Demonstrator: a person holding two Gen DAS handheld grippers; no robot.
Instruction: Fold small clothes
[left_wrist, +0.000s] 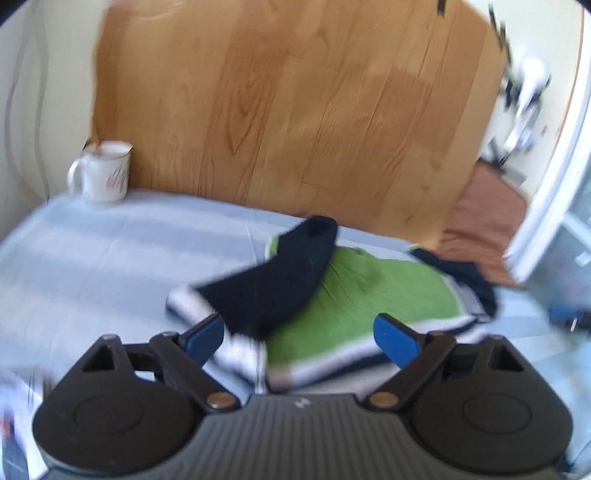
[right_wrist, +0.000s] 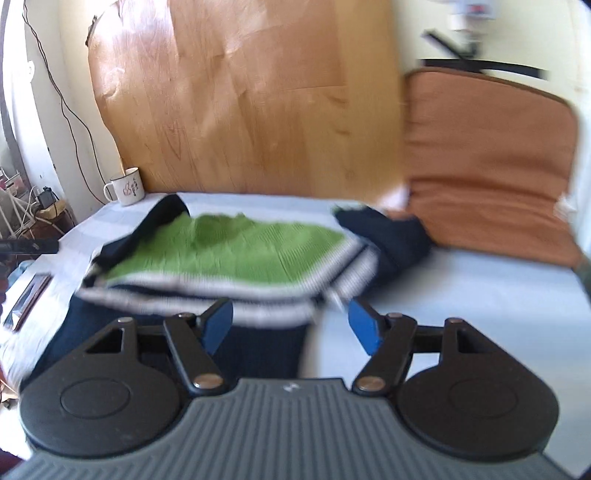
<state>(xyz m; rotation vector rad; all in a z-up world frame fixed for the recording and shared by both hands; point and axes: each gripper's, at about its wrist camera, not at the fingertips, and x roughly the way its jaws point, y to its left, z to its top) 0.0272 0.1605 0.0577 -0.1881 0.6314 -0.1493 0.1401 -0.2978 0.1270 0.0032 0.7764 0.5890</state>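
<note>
Both tools released, left tool jaws wide, right tool jaws apart, above green sweater, gripping nothing

A green, white-striped, navy-sleeved sweater lies partly folded on the pale-blue sheet.

Left half of the bed: bare sheet from the near edge back to the wooden panel; room for a gripper to pass.

Far left corner: a white mug stands upright against the panel, well apart from the clothing.

Middle and right: a green and navy sweater lies spread, one dark sleeve thrown across it.

Seen from the right wrist: open sheet along the bed's right side; an orange cushion blocks the far right corner.

Panel closes the whole far edge.
</note>
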